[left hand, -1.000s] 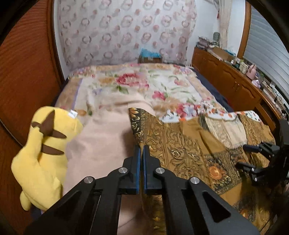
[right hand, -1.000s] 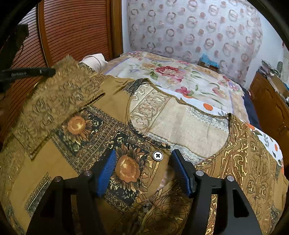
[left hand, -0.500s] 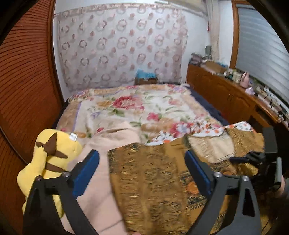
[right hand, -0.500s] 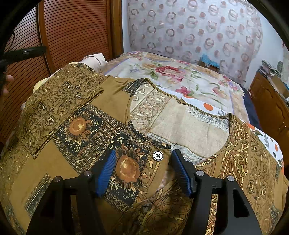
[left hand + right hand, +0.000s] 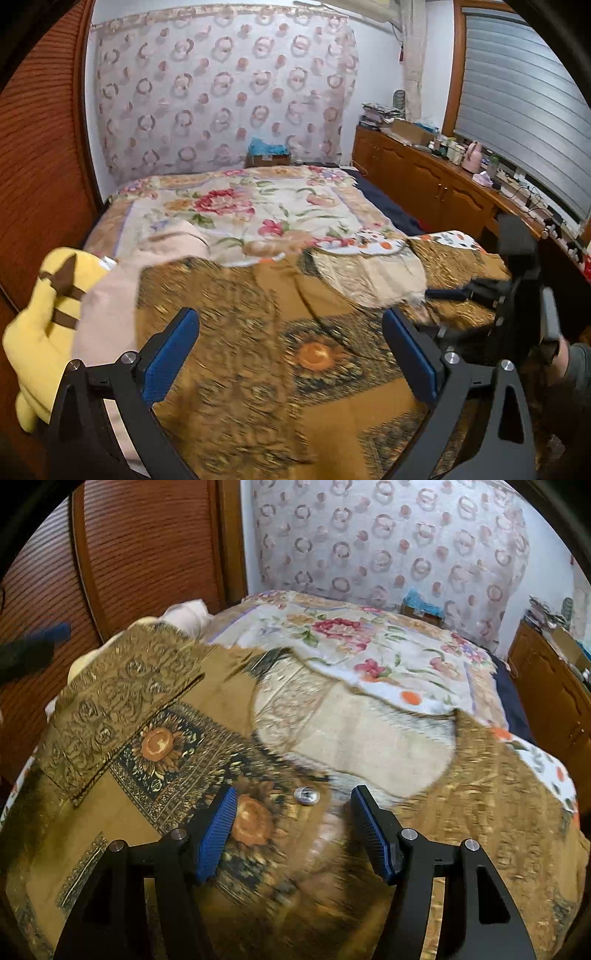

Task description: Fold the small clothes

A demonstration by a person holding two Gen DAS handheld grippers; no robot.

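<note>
- Blouse point(image 5: 122, 716), brown, sunflower print: laid flat on floral bedspread point(image 5: 343, 642), sleeve folded inward.
- Left gripper point(image 5: 291, 354): jaws spread wide, nothing held.
- Right gripper point(image 5: 295, 830): jaws parted over button point(image 5: 306, 795), nothing pinched.

garment point(image 5: 332, 738) | brown-gold patterned top (sunflower motifs) | spread flat on bed, left sleeve folded inward
</note>
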